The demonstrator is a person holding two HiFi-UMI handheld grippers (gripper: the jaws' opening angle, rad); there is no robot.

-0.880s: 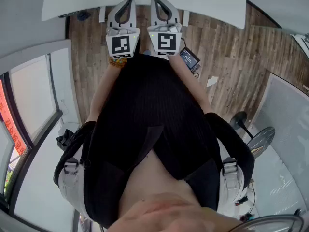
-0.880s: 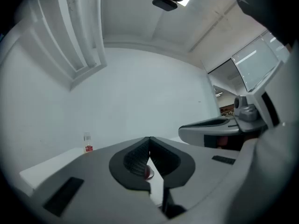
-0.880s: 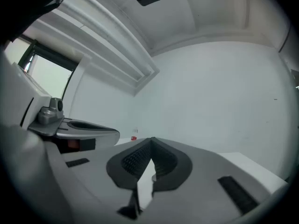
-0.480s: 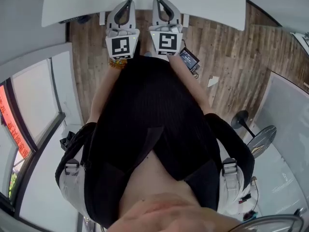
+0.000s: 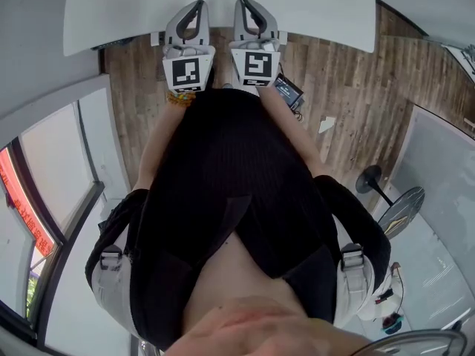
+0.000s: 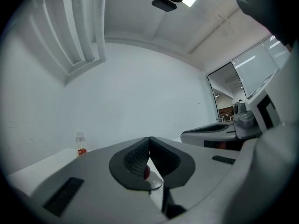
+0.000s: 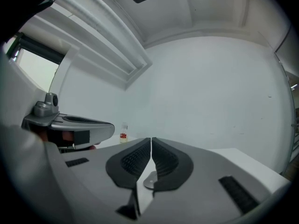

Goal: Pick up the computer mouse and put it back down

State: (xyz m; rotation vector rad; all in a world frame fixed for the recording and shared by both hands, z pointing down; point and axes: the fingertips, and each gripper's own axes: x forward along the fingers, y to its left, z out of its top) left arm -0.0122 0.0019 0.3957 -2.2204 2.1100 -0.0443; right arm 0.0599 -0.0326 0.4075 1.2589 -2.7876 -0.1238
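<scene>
So left gripper (image 6: 149, 139) and right gripper (image 7: 151, 139) are both clenched shut, empty; small bottle (image 6: 81, 144) ahead on white table (image 5: 319, 6).

Colours and patterns, as observed.
Desk (image 5: 319, 6) white; the floor (image 5: 356, 87) under it brown wood plank. Left gripper (image 5: 197, 4) and right gripper (image 5: 243, 1) pale grey, each cube with a black-and-white square marker; fingers (image 6: 133, 158) lined dark grey, cross-hatched. Person's top (image 5: 230, 184) black, finely ribbed. Bottle (image 6: 81, 144) on the desk clear, red label.

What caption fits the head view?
Left gripper and right gripper, both shut, point side by side toward a white table.
</scene>
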